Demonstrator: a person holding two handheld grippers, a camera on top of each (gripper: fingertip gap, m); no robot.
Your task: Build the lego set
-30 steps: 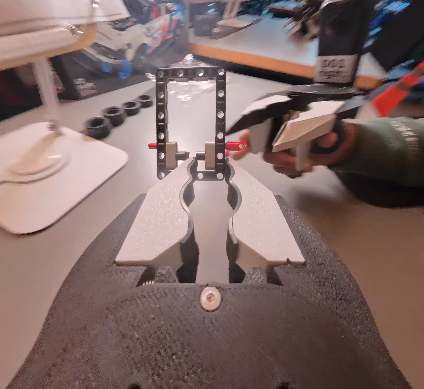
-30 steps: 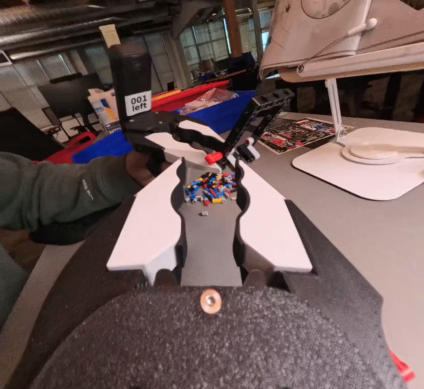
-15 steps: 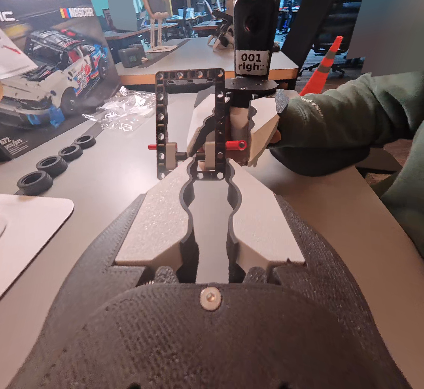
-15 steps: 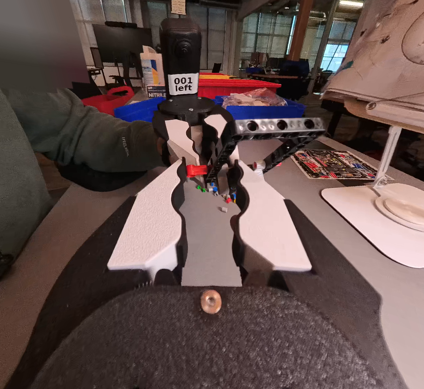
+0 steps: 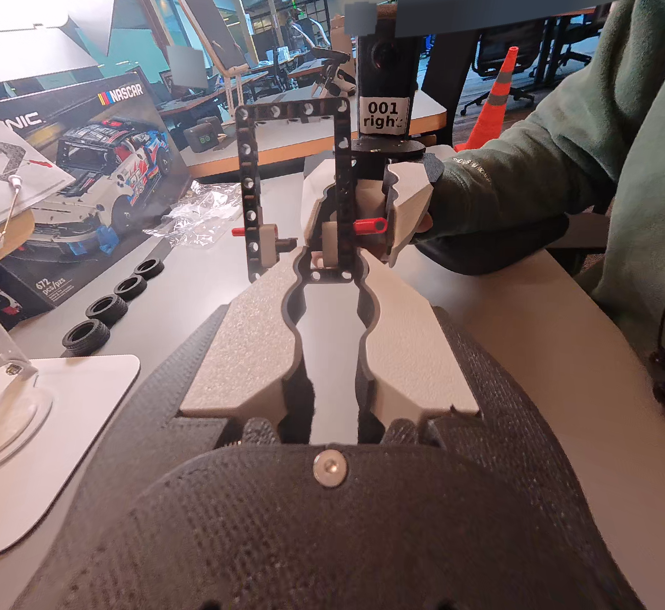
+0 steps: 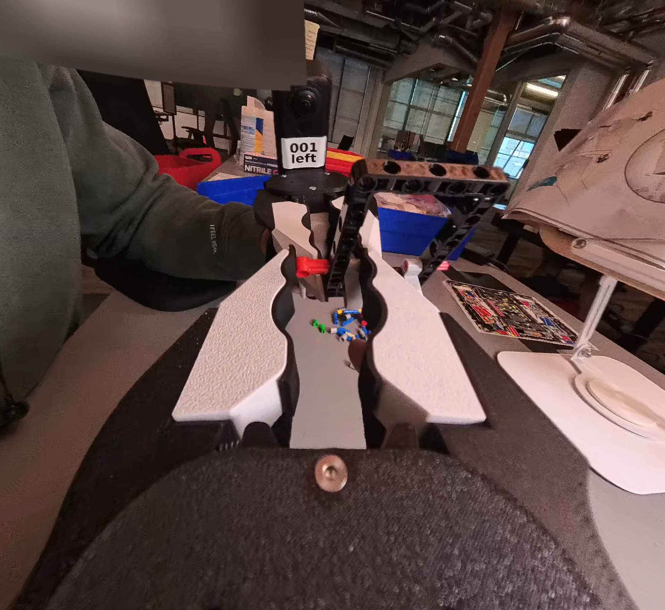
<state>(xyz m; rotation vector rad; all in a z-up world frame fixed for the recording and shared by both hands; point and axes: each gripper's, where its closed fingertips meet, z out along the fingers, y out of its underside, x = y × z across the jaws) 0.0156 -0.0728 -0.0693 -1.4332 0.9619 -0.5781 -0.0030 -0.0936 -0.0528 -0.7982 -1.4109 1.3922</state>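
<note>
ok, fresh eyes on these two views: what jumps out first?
The black rectangular lego frame with holes stands upright mid-air, its bottom edge clamped in the left gripper. The right gripper faces it, its fingers bracketing the red pin on the frame's side. Four black rubber tyres line the grey table left.

Even indoor daylight from windows (image 6: 414, 114) behind the frame (image 6: 428, 179), soft shadows, sharp centre, strong wide-angle bending at edges, overexposed white glare upper left of box (image 5: 90, 168).
</note>
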